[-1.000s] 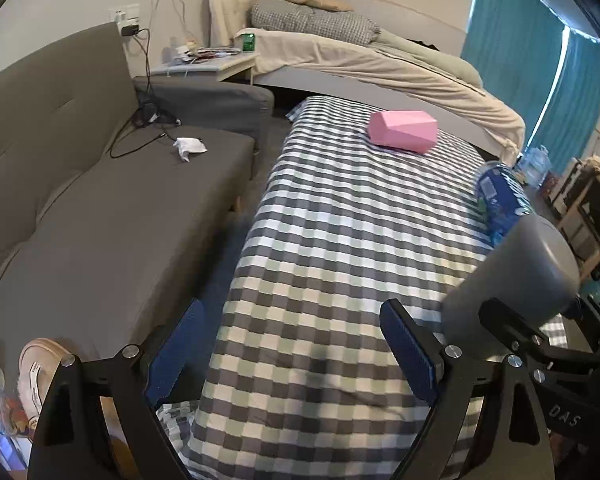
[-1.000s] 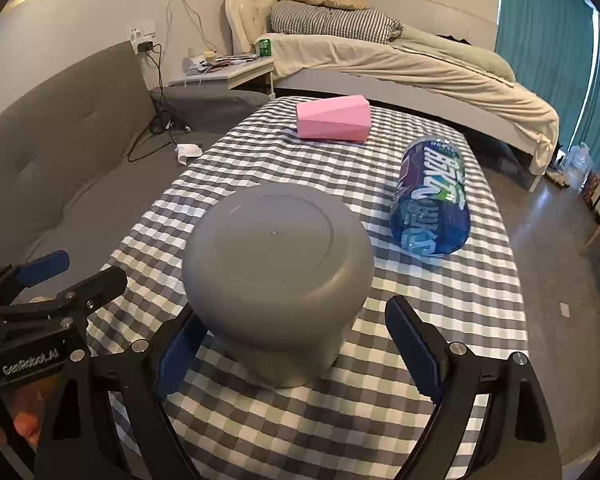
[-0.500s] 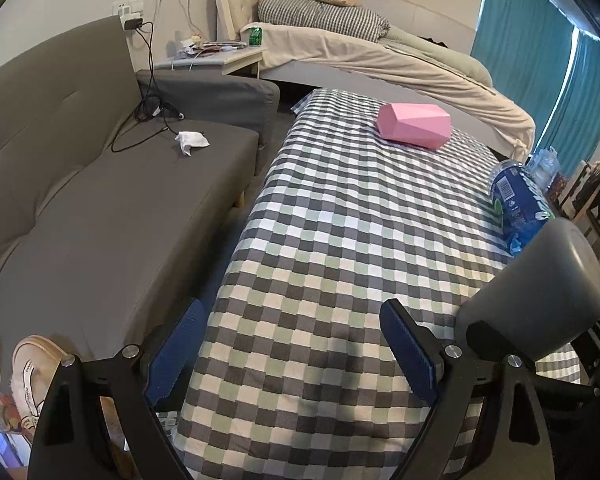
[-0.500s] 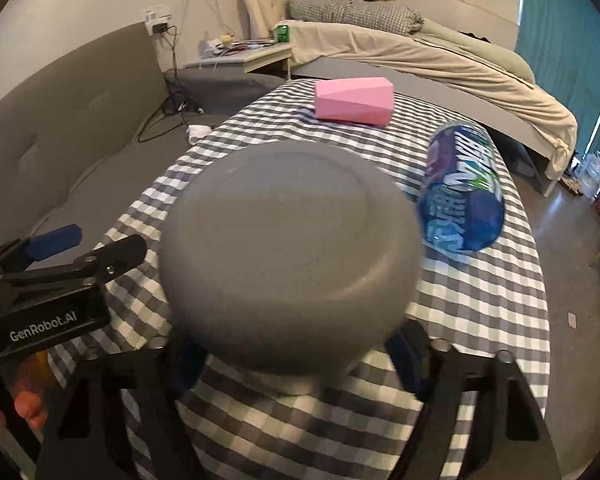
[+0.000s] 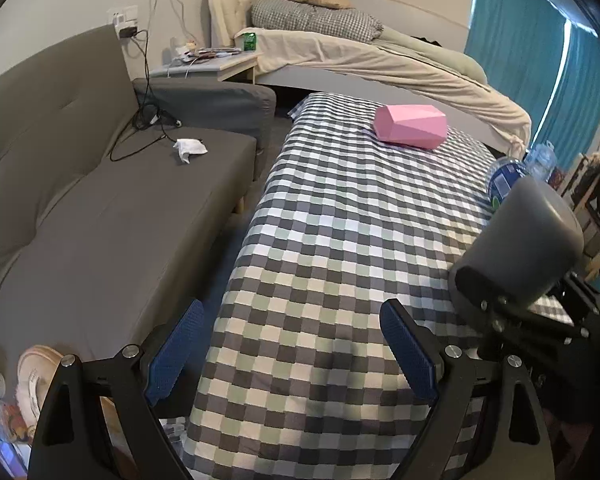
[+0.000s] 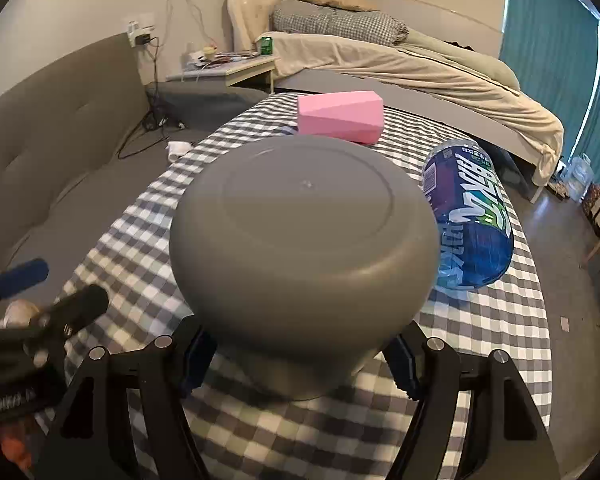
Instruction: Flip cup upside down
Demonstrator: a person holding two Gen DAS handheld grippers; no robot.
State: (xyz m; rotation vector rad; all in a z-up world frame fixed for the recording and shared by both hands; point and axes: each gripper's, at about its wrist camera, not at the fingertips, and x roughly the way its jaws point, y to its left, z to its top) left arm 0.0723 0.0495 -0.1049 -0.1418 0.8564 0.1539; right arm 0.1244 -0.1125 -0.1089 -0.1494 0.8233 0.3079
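Note:
The grey cup [image 6: 304, 240] fills the right wrist view with its flat base turned toward the camera. My right gripper [image 6: 300, 360] is shut on the cup's sides and holds it above the checked tablecloth [image 6: 480, 340]. In the left wrist view the cup [image 5: 528, 236] hangs tilted at the right edge, lifted off the cloth. My left gripper [image 5: 292, 352] is open and empty, low over the near left edge of the table [image 5: 340, 240].
A blue water bottle [image 6: 470, 216] lies on its side right of the cup. A pink box [image 6: 340, 116] sits at the table's far end. A grey sofa [image 5: 80, 200] runs along the left, and a bed [image 5: 360, 56] stands behind.
My right gripper closed on the cup and lifted it off the table, so the base now looms larger. My left gripper stayed open and shifted slightly.

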